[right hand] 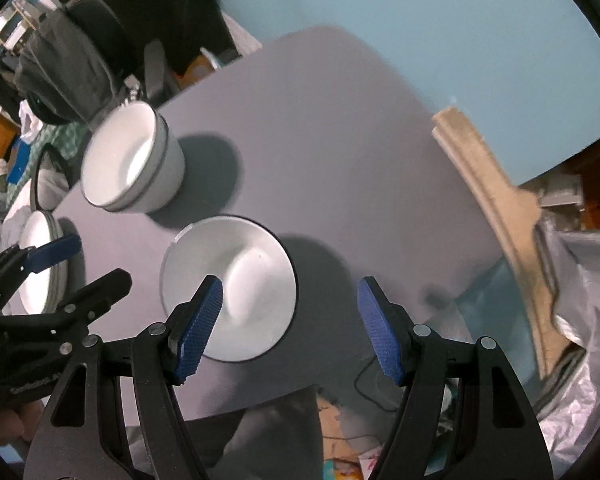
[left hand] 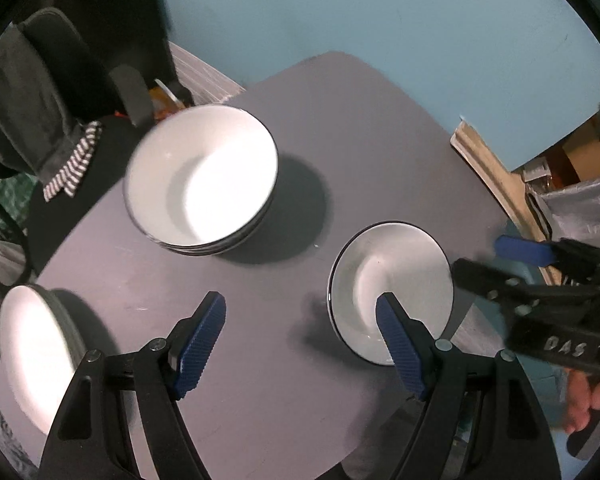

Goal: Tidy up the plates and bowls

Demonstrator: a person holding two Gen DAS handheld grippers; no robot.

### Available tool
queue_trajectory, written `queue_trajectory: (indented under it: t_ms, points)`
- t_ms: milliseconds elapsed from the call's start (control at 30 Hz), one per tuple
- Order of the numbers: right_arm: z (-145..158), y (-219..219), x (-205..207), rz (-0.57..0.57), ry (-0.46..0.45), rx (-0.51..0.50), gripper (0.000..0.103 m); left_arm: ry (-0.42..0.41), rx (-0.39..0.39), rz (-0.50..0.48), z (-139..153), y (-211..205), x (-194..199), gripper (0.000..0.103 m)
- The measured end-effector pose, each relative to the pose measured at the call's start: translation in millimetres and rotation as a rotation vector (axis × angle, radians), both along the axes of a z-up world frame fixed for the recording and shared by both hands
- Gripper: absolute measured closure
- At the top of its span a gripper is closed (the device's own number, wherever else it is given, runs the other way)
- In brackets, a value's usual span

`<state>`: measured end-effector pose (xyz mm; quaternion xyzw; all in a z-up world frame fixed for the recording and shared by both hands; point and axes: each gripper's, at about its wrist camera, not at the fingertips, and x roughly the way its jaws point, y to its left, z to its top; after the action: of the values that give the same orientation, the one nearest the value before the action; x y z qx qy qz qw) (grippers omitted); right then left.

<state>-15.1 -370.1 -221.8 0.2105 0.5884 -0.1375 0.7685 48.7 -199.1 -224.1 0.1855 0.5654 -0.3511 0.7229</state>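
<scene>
White single plate (right hand: 228,288) sits on grey table (right hand: 320,128), under right gripper (right hand: 290,328), offset toward its left finger. Left gripper (left hand: 300,344) beside it, farther. Both jaws spread, nothing held.

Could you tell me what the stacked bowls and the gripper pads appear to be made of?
Stacked bowls: probably glazed ceramic or enamelware; glossy white inside with bright glare, thin dark rim lines. Which one, the look leaves open.
Pads of the left hand-held gripper: likely blue rubber or soft plastic; matte, finely ribbed faces on black plastic-looking arms.
</scene>
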Motion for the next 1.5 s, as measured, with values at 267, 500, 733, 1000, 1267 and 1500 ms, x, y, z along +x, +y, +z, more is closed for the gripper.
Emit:
queue_trajectory:
  t_ms: [267, 500, 733, 1000, 1267, 1500]
  points:
    - [-46.6, -6.2, 9.5, -0.004, 0.042, 0.054, 0.033, 0.026, 0.041, -0.02, -34.9, -13.4, -0.4, 0.023]
    - [-61.0, -8.0, 13.4, -0.001, 0.048, 0.055, 0.034, 0.096, 0.023, 0.04, -54.1, -15.1, 7.8, 0.029]
    - [-68.2, -12.0, 11.2, -0.001, 0.054, 0.086, 0.048, 0.161, 0.023, 0.061, -68.0, -15.8, 14.3, 0.046]
    - [-74.3, -10.3, 8.9, 0.016, 0.08, 0.102, 0.069, 0.211, 0.04, 0.026, -76.7, -22.4, 7.8, 0.066]
    - [-81.2, -12.7, 4.5, 0.016, 0.114, 0.135, 0.084, 0.257, 0.054, -0.029, -80.8, -25.6, -2.2, 0.083]
    - [-83.6, -20.5, 11.3, 0.039, 0.123, 0.166, 0.094, 0.25, 0.062, -0.064, -77.0, -34.8, 1.2, 0.091]
